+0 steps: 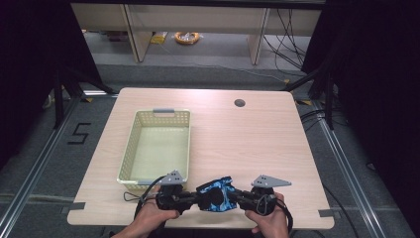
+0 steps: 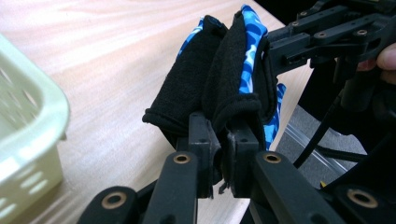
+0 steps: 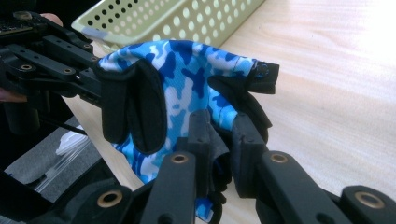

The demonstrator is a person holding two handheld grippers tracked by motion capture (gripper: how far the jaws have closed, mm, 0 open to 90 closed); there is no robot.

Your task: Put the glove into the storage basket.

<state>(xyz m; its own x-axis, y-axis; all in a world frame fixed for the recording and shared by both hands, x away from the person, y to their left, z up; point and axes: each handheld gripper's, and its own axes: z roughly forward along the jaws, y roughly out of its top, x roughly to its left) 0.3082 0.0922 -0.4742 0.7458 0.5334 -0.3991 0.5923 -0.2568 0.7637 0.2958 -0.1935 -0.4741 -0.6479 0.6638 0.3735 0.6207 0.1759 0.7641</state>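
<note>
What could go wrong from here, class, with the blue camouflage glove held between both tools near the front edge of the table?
1. Each tool, left and right, pinches only an edge of the glove; the fabric could slip out of either.
2. The glove hangs by the table edge; if dropped, it may fall to the floor.
3. The basket sits close to the left tool and could be knocked.
</note>
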